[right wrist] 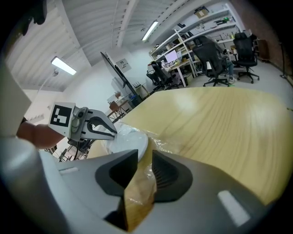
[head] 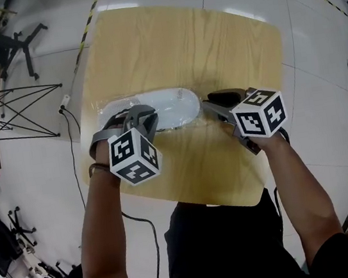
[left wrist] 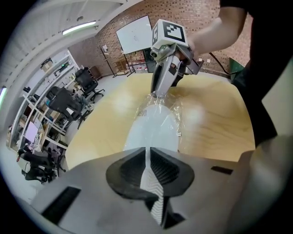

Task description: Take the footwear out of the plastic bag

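A white slipper (head: 168, 107) lies inside a clear plastic bag (head: 108, 108) in the middle of the wooden table (head: 179, 43). My left gripper (head: 147, 117) is at the slipper's left end. In the left gripper view its jaws stand almost together, and white ribbed sole fills the thin slit between them (left wrist: 147, 157). My right gripper (head: 212, 105) is at the bag's right end. In the right gripper view its jaws stand apart (right wrist: 144, 160), with crinkled bag film (right wrist: 158, 144) loose in the gap and the slipper (right wrist: 128, 142) beyond.
The table's near edge runs just under my forearms (head: 235, 200). Black tripod stands (head: 21, 112) and a floor cable (head: 73, 156) are to the left. Office chairs (left wrist: 68, 103) and a whiteboard (left wrist: 133, 34) stand beyond the table.
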Demonstrator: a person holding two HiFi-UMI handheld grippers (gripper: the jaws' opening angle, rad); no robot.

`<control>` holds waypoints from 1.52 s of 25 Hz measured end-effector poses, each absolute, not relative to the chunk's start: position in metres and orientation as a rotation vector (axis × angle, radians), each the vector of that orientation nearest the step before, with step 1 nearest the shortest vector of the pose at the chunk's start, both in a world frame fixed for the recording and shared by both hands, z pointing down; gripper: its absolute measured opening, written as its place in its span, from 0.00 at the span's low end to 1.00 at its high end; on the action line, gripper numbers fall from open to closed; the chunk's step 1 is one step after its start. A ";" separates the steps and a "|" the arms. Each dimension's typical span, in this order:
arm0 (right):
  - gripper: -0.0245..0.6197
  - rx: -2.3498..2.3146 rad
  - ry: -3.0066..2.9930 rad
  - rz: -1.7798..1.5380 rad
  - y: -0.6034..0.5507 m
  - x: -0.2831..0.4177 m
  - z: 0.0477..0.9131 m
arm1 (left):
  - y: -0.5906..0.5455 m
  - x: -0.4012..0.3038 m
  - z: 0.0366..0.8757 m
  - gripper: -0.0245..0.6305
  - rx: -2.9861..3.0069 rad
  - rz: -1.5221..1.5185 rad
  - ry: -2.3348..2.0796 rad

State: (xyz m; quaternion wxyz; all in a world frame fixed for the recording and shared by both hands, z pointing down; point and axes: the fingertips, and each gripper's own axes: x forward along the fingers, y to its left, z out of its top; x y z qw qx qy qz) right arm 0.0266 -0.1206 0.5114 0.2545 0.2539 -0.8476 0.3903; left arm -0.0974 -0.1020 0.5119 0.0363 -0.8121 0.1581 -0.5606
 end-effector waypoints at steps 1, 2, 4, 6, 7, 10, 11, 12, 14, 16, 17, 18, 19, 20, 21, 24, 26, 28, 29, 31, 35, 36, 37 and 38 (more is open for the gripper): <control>0.19 0.678 -2.306 1.071 -0.120 0.026 0.511 | -0.103 -0.098 0.508 0.09 -2.488 -1.705 0.503; 0.19 0.667 -2.310 1.089 -0.119 0.025 0.510 | -0.103 -0.098 0.504 0.08 -2.484 -1.687 0.522; 0.19 0.650 -2.313 1.142 -0.117 0.021 0.510 | -0.103 -0.098 0.497 0.08 -2.481 -1.659 0.545; 0.20 0.641 -2.296 1.183 -0.115 0.018 0.513 | -0.101 -0.099 0.495 0.07 -2.474 -1.652 0.534; 0.21 0.637 -2.280 1.187 -0.115 0.017 0.516 | -0.100 -0.098 0.495 0.07 -2.466 -1.654 0.520; 0.23 0.608 -2.249 1.196 -0.114 0.011 0.521 | -0.100 -0.096 0.494 0.07 -2.440 -1.655 0.484; 0.23 0.594 -2.245 1.217 -0.114 0.007 0.520 | -0.100 -0.096 0.493 0.07 -2.441 -1.651 0.478; 0.24 0.582 -2.238 1.240 -0.113 0.004 0.520 | -0.100 -0.096 0.492 0.07 -2.445 -1.645 0.475; 0.24 0.577 -2.206 1.275 -0.111 0.000 0.521 | -0.100 -0.094 0.490 0.07 -2.452 -1.633 0.480; 0.24 0.594 -2.168 1.293 -0.109 0.000 0.526 | -0.100 -0.092 0.490 0.07 -2.457 -1.628 0.491; 0.23 0.602 -2.160 1.297 -0.108 0.001 0.527 | -0.099 -0.092 0.492 0.07 -2.458 -1.631 0.494; 0.22 0.603 -2.164 1.297 -0.107 0.001 0.526 | -0.098 -0.093 0.493 0.07 -2.457 -1.637 0.497; 0.22 0.599 -2.173 1.293 -0.107 0.000 0.524 | -0.097 -0.094 0.494 0.07 -2.456 -1.643 0.498; 0.21 0.592 -2.184 1.288 -0.106 0.000 0.522 | -0.097 -0.095 0.495 0.07 -2.456 -1.648 0.500; 0.21 0.585 -2.192 1.284 -0.105 0.000 0.520 | -0.096 -0.096 0.496 0.07 -2.456 -1.652 0.501; 0.20 0.575 -2.205 1.276 -0.104 0.005 0.516 | -0.094 -0.097 0.498 0.07 -2.442 -1.664 0.495; 0.19 0.577 -2.204 1.275 -0.103 0.011 0.515 | -0.093 -0.097 0.497 0.07 -2.428 -1.668 0.487; 0.18 0.572 -2.199 1.284 -0.101 0.014 0.515 | -0.090 -0.100 0.495 0.07 -2.422 -1.669 0.482; 0.18 0.567 -2.195 1.289 -0.100 0.015 0.516 | -0.089 -0.102 0.494 0.07 -2.422 -1.668 0.484; 0.18 0.561 -2.195 1.287 -0.100 0.016 0.517 | -0.086 -0.105 0.492 0.07 -2.427 -1.664 0.491; 0.17 0.543 -2.210 1.260 -0.098 0.011 0.514 | -0.078 -0.112 0.493 0.07 -2.434 -1.687 0.518; 0.17 0.531 -2.213 1.256 -0.097 0.010 0.513 | -0.077 -0.114 0.494 0.07 -2.430 -1.698 0.526; 0.16 0.518 -2.216 1.256 -0.095 0.008 0.512 | -0.076 -0.117 0.495 0.07 -2.424 -1.712 0.532; 0.16 0.505 -2.222 1.261 -0.095 0.007 0.510 | -0.076 -0.119 0.497 0.07 -2.417 -1.727 0.536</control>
